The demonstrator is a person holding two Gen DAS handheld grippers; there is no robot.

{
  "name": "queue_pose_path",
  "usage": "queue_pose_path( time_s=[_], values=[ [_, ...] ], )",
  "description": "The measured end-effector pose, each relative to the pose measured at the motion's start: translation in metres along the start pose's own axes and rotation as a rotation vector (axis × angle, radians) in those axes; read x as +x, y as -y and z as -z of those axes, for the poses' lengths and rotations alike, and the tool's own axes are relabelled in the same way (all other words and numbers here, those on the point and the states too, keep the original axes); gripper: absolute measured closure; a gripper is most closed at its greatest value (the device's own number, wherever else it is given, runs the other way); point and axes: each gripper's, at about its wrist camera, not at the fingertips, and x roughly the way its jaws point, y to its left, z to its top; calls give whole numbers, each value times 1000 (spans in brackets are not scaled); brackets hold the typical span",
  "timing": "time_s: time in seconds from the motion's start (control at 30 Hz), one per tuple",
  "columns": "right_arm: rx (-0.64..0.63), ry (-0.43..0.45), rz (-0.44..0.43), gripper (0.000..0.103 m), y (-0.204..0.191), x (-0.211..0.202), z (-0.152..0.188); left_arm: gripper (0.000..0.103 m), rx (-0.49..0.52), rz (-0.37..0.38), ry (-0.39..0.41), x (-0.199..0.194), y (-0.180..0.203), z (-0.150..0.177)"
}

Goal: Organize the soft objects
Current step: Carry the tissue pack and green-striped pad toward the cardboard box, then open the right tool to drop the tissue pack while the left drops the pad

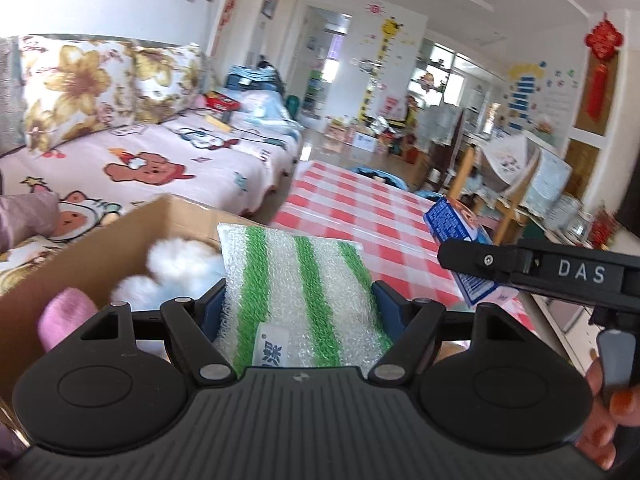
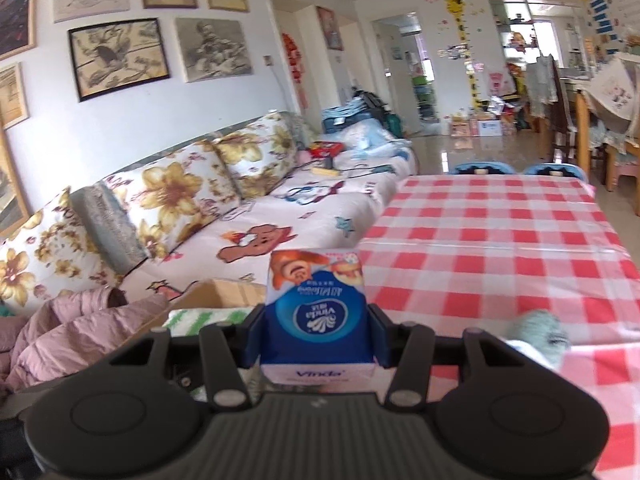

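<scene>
My left gripper (image 1: 294, 300) is shut on a green-and-white striped sponge cloth (image 1: 296, 280) and holds it upright beside the open cardboard box (image 1: 80, 256). White fluffy balls (image 1: 176, 260) and a pink soft item (image 1: 66, 312) lie in the box. My right gripper (image 2: 314, 320) is shut on a blue Vinda tissue pack (image 2: 316, 312) above the table edge; the pack also shows in the left wrist view (image 1: 456, 228), to the right of the sponge cloth. The sponge cloth shows in the right wrist view (image 2: 200, 318) at the box (image 2: 224, 292).
A red-and-white checked table (image 2: 500, 248) stretches ahead. A pale green knitted item (image 2: 540, 332) lies on it to the right. A sofa with cartoon cover (image 2: 280, 216) and floral cushions stands on the left, with a pink jacket (image 2: 68, 328). Chairs stand at the far right.
</scene>
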Motion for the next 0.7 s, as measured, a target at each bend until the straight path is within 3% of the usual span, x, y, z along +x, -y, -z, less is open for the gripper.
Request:
queue_pose_path(
  time_s=[0.17,0.6,0.63,0.67,0.7],
  values=[
    [-35,-25,-44,52,-19,22,1,11,-42,-61,-2,3,-8,-4],
    [16,-76,-119,50,-41,54,7,8,-132,-192,-49,9,-26,-9],
    [34,-78,-127,46,-41,56,8,8,-134,-201,-53,7,-24,-8],
    [56,-79,-140,32,-41,58,8,7,-136,-207,-57,6,-23,-7],
    [76,-77,-146,26,-40,59,8,6,-136,-212,-62,6,-22,-7]
  ],
)
